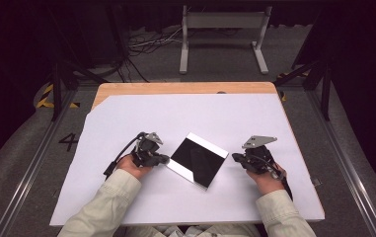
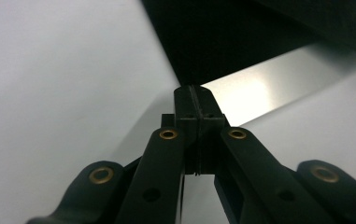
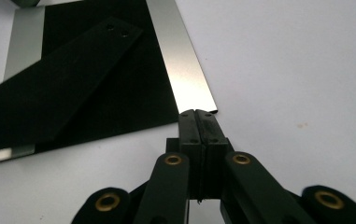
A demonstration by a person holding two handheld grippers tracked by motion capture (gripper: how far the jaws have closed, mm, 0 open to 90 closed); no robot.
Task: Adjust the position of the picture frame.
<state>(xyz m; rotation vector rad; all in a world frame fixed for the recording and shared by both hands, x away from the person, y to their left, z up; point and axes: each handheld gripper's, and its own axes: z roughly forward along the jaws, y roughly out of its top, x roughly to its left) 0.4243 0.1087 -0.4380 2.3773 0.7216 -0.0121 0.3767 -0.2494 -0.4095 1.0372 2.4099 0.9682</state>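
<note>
A square black panel (image 1: 198, 160) with a silver strip along two opposite sides lies flat in the middle of the white sheet, turned like a diamond. My left gripper (image 1: 166, 159) is shut, its tips at the panel's left corner. In the left gripper view the closed jaws (image 2: 195, 92) meet where the black face and the silver strip (image 2: 264, 86) join. My right gripper (image 1: 235, 158) is shut too, just off the panel's right corner. Its tips (image 3: 198, 114) sit at the end of a silver strip (image 3: 180, 60). A dark bar shape with two holes (image 3: 73, 79) shows on the black face, perhaps a reflection.
The white sheet (image 1: 175, 113) covers a wooden table (image 1: 175, 88) whose far edge is bare. A metal stand (image 1: 222, 29) and cables are on the floor beyond. Rails run along both sides of the table. Both forearms, in pale sleeves, enter from the bottom.
</note>
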